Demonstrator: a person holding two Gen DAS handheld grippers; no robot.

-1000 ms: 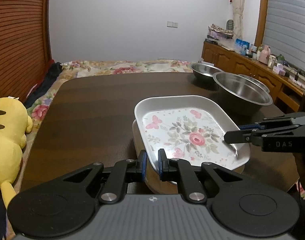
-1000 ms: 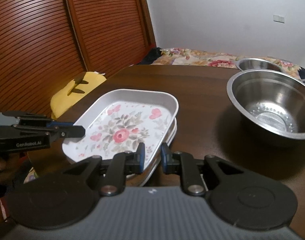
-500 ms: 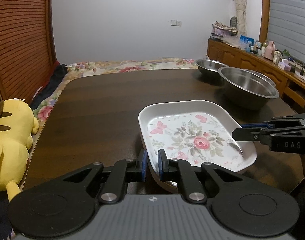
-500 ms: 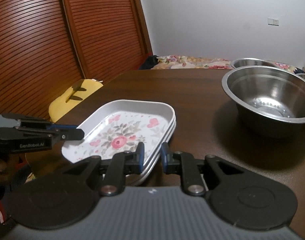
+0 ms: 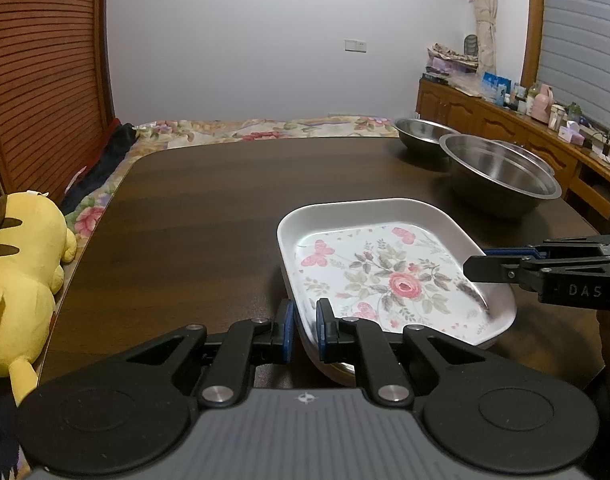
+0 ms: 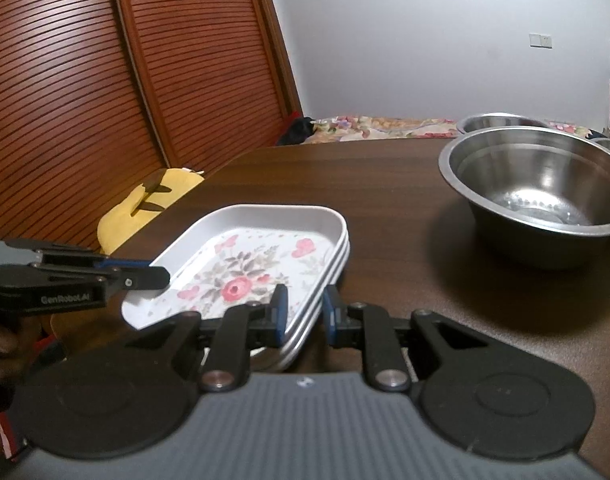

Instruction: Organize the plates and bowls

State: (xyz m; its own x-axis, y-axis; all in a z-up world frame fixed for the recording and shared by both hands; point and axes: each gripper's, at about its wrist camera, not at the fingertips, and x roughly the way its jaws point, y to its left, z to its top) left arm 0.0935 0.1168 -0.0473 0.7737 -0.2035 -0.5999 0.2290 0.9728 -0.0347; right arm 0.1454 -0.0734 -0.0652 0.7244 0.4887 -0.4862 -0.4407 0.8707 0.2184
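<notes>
your left gripper [image 5: 303, 330] is clamped on the near rim of the floral plate [image 5: 389, 276], and your right gripper [image 6: 303, 312] straddles the opposite rim, its pads a little apart, so i cannot tell if it grips. the plate sits atop a stack of like plates at the desk [image 5: 209, 216] edge nearest you. a big steel bowl [image 6: 537, 192] stands well apart, a smaller bowl [image 5: 423, 130] behind it. a yellow plush [image 5: 21, 280] lies beside the desk.

Two black plastic tools [image 5: 303, 330] [image 6: 303, 316] are seen, with blue finger pads, silver screws, grey ribbed bodies and white letters.
</notes>
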